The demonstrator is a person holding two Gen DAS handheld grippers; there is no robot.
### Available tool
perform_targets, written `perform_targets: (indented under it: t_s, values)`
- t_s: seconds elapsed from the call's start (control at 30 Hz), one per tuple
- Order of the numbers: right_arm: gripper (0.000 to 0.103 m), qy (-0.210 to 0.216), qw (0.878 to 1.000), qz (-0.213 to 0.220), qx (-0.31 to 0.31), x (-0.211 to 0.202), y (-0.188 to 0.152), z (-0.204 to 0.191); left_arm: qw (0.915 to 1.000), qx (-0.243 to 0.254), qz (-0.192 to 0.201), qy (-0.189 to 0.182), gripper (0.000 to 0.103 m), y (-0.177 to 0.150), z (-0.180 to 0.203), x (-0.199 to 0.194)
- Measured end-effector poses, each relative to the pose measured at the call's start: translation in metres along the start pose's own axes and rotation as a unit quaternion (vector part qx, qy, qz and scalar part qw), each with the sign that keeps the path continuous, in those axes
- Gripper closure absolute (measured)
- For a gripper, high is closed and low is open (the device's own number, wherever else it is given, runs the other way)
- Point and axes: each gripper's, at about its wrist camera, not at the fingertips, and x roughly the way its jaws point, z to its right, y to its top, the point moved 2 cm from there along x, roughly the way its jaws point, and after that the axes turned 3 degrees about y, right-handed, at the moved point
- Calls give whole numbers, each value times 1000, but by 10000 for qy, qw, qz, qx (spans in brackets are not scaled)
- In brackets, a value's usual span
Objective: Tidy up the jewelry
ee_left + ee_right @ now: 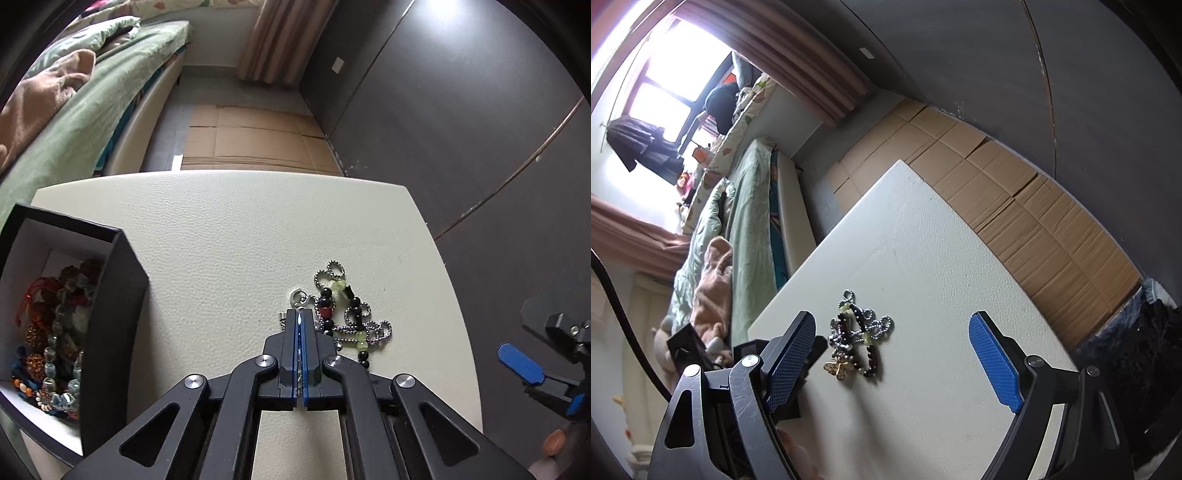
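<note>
Beaded chain (341,315) lies on the surface (229,236), right of the black box (110,317); left gripper (300,321) fingers pinched together on its near end, right gripper (894,354) fingers apart, farther off

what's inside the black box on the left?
The black box holds a pile of beaded jewelry: orange, red, and pale glass beads. Its near wall hides the bottom right; lower layers are covered.

A tangled necklace (345,317) of shiny silver chain with black, green and red beads is lying on the white table. More bead jewelry (55,332) is sitting piled inside the black box (110,332).
</note>
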Motion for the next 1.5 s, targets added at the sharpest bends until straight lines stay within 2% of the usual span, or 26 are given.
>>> perform_targets:
  t_s: [0.13,0.2,0.3,0.33,0.37,0.43,0.53,0.63,0.73,0.87,0.97,1.33,1.5]
  values:
    - [16,-22,10000,-45,-44,3,-2,-2,9999,-63,76,34,103,4,0,-5]
    - [16,-36,9999,-66,-77,4,-3,-3,9999,-162,-59,-4,102,6,-1,-2]
    - [16,-85,9998,-86,-135,7,-5,-5,9994,-212,-263,86,94,6,-2,6]
    - [16,-98,9998,-95,-151,7,-5,-6,9991,-257,-313,133,79,6,-3,8]
    - [16,-104,9998,-105,-162,8,-5,-6,9990,-301,-319,102,59,5,-4,9]
    - [16,-109,9997,-119,-174,9,-5,-6,9991,-360,-214,106,42,6,-5,8]
    - [16,-121,9997,-123,-187,9,-4,-7,9995,-290,-84,119,42,6,-2,5]
    - [16,-120,9996,-120,-205,9,-3,-7,9995,-197,-133,199,42,4,2,11]
    - [16,-124,9997,-120,-193,9,-4,-7,9993,-110,-191,317,48,2,6,18]
    - [16,-124,9997,-129,-191,8,-3,-8,9970,117,-63,763,58,0,12,20]
    - [16,-130,9996,-132,-201,9,-3,-7,9965,115,-55,831,64,-1,10,20]
    - [16,-131,9996,-140,-197,9,-3,-6,9932,336,-502,999,64,-8,1,13]
    - [16,-142,9996,-149,-176,8,-5,-5,9885,828,-584,1122,64,-20,20,17]
